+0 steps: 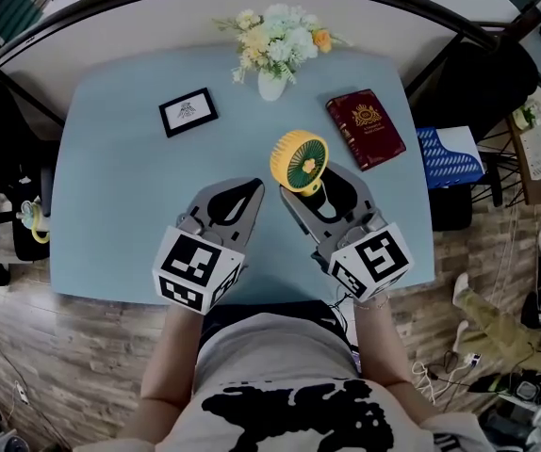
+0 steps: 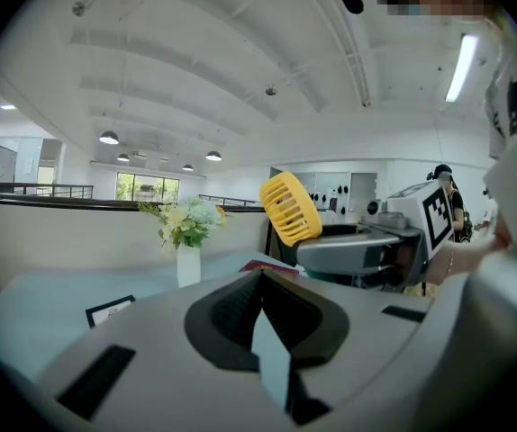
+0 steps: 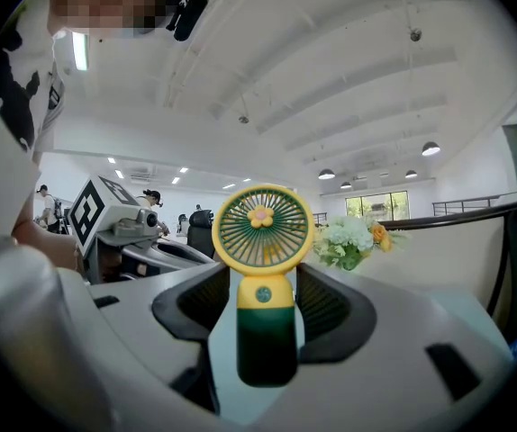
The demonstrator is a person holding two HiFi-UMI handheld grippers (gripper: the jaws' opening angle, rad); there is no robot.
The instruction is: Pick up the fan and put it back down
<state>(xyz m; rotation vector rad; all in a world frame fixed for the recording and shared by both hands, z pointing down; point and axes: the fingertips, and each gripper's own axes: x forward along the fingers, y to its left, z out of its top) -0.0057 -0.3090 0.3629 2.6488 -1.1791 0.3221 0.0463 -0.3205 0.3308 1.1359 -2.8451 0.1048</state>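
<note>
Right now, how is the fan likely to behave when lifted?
The fan looks like light, stiff plastic. Its wide head over a narrow handle probably makes it tip easily when set down. The smooth handle may slip.

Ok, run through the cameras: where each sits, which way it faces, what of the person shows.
Head view: on the person's head, facing steeply down at the table; left gripper, right gripper, forearms, torso show.
Left gripper view: on the left gripper, facing across the table toward the flowers; its shut, empty jaws and torso show.
Right gripper view: on the right gripper, facing the fan gripped in its jaws; torso at left.
Shared: all three show fan and flowers.
</note>
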